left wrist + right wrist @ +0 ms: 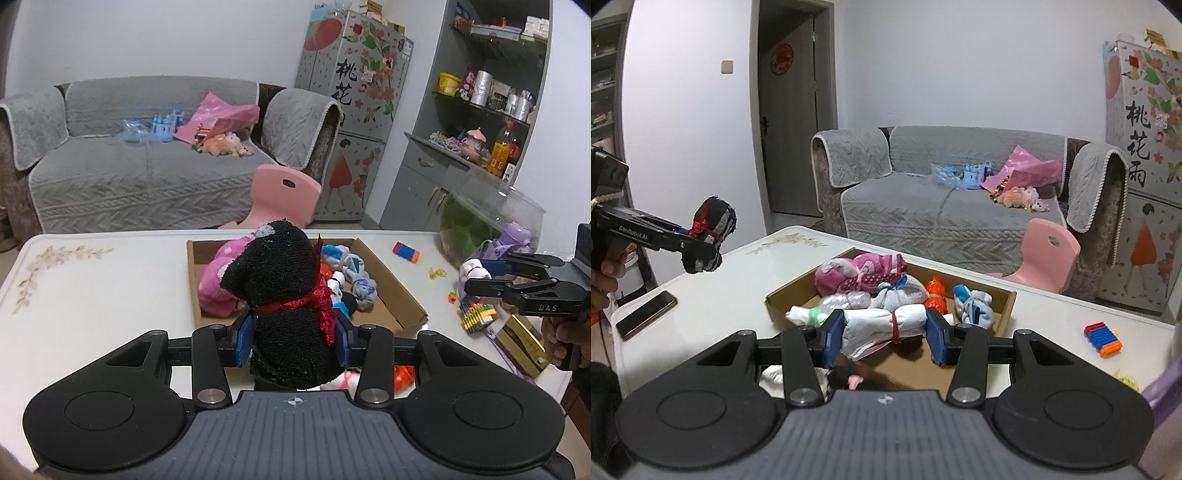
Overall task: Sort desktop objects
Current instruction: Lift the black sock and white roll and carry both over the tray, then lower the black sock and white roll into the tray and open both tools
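Your left hand-held gripper (291, 341) is clamped on one black sock bundle (284, 295), held above the near edge of the cardboard box (402, 295). Your right hand-held gripper (884, 338) is clamped on one white bundle (882, 326) over the box. One pink bundle (860, 275) lies at the box's far side. One phone (646, 314) lies on the counter (713, 295) left of the box.

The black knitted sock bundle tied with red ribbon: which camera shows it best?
The left wrist view: the black knitted sock bundle tied with red ribbon fills the centre, clamped in the left tongs. The right wrist view shows it small, far left.
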